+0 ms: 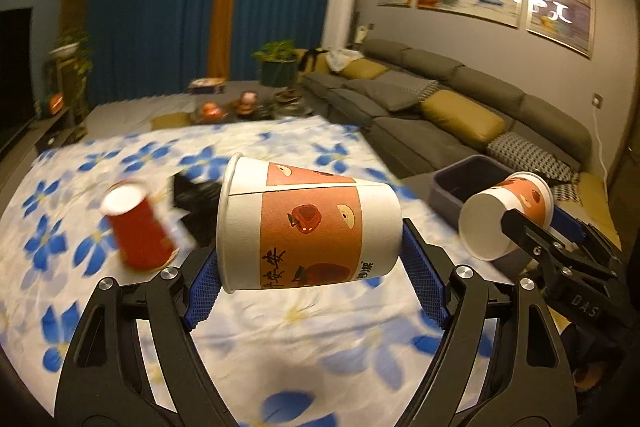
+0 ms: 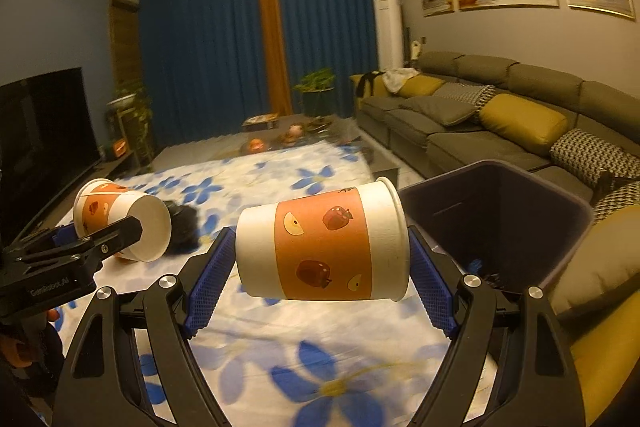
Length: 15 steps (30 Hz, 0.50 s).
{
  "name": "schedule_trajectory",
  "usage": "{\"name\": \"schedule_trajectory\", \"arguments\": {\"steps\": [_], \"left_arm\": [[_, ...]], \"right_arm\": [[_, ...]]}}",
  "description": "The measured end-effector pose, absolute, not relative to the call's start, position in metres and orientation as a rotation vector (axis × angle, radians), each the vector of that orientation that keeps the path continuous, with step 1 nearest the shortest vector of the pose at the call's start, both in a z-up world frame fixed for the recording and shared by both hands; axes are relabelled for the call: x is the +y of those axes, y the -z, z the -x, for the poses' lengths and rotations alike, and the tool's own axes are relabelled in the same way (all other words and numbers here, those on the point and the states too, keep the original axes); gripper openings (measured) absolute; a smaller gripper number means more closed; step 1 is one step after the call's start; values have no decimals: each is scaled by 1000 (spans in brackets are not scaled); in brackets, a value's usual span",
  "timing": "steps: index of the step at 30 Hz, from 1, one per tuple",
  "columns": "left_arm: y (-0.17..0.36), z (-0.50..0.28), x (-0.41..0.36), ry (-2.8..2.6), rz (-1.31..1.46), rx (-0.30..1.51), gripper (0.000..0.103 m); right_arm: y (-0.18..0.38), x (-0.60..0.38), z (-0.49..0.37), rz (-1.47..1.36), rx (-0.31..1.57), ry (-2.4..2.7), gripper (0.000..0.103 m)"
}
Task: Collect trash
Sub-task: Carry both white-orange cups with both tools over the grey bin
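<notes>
A: Entry, left gripper (image 1: pixel 310 259). The jaws are clamping a paper cup (image 1: pixel 308 227) end to end, one blue pad (image 1: pixel 204 291) on the rim, the other on the base. The cup is lying sideways above the floral cloth (image 1: pixel 280 327) on the counter: white body, orange band, printed apples and apple slices, mouth facing left.

B: Right gripper (image 2: pixel 322 255), same reading. Its jaws are standing wide and holding a second cup (image 2: pixel 324 247) of the same print, also sideways, mouth facing right, right beside the near rim of the dark bin (image 2: pixel 520 195).

A: Pose: both grippers are tilting slightly downward over the cloth, side by side. The right one is showing at the right edge of my view, the left one at the left edge of yours.

B: Left on the cloth: a red cup (image 1: pixel 138 227) standing mouth down, and a black crumpled object (image 1: pixel 196 203) just beyond it.

A: Limits: the red cup is blurring, and I cannot identify the black object. Both cups are partly masking it.

B: The bin's interior is dark; something small is lying at the bottom, not identifiable. The far counter items are too blurred to name.
</notes>
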<state>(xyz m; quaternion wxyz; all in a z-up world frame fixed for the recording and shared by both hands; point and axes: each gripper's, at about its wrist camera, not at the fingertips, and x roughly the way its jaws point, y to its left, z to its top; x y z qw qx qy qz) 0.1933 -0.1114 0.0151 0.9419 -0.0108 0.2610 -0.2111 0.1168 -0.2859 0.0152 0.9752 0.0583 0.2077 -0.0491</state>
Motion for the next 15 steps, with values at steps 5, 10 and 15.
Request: {"name": "schedule_trajectory", "arguments": {"steps": [5,10,15], "left_arm": [[-23,-203,-159,518,-14,505,79],[-32,-212,-208,612,-28,476,79],[-35,-221,-247,678,-42,456,79]], "right_arm": [[-22,-321,-119,-126,388,181,81],[-22,-354,-122,-123,373,261,81],[-17,-386,-125,-147,373,334,81]]}}
